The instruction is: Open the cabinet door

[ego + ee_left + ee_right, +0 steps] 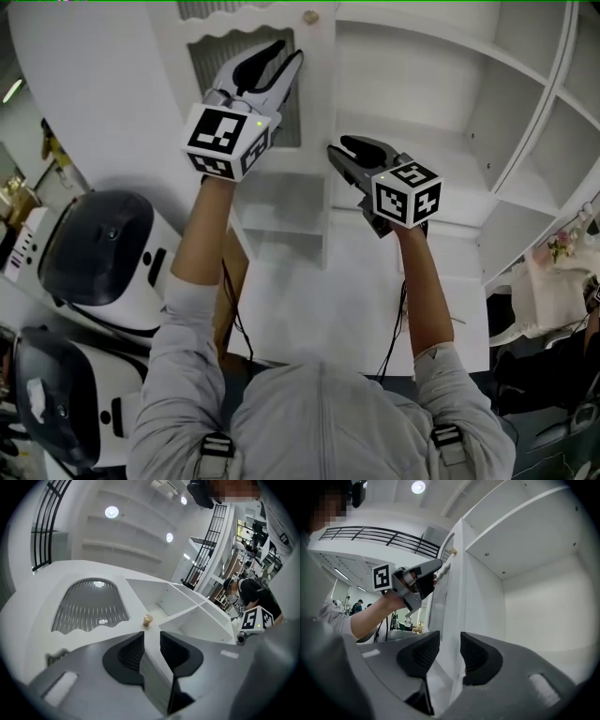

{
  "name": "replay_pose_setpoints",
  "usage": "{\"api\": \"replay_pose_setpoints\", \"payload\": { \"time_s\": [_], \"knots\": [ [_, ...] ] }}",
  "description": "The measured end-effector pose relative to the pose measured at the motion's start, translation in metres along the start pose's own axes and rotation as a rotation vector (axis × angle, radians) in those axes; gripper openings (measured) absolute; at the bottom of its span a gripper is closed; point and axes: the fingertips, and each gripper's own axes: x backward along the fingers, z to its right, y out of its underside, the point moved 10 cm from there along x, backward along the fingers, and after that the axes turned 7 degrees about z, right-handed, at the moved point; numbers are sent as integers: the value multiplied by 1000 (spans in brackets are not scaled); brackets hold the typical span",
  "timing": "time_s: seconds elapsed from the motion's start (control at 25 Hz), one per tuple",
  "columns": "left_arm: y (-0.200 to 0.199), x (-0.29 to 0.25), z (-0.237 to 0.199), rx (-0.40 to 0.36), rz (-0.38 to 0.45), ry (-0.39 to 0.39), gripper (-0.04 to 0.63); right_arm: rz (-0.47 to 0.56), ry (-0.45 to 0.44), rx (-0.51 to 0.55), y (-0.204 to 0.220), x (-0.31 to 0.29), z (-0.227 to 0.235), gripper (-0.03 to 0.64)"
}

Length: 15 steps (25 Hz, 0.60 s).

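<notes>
Head view: the cabinet door (281,202) stood swung out from the white cabinet (441,103), with the shelves exposed to its right. The left gripper (289,52) was up against the door's ribbed window (202,66), below the knob (310,17), jaws released. The right gripper (339,147) sat lower, just right of the door's edge, jaws also apart. White machines (103,248) with dark domes stood at far left.

Left gripper view: the left gripper (151,644) had its jaws apart, with the door's edge running into the gap and not clamped. Ribbed window (89,606) was to the left, knob (147,619) just ahead, and open cabinet (187,611) compartments to the right.

Right gripper view: the right gripper (450,648) had its jaws spread, the cabinet door (457,597) edge-on beyond the gap, no pad pressing it. The left gripper (423,578) showed beside the ribbed window, near the knob (452,551).
</notes>
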Motion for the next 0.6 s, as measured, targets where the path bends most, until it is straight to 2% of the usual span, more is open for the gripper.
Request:
{"api": "replay_pose_setpoints", "payload": {
  "time_s": [0.4, 0.6],
  "knots": [
    [-12, -49, -3, -89, -7, -14, 140, 24, -15, -8, -7, -7, 11, 141],
    [-17, -54, -5, -124, -1, -55, 104, 48, -6, -7, -20, -10, 12, 141]
  ]
}}
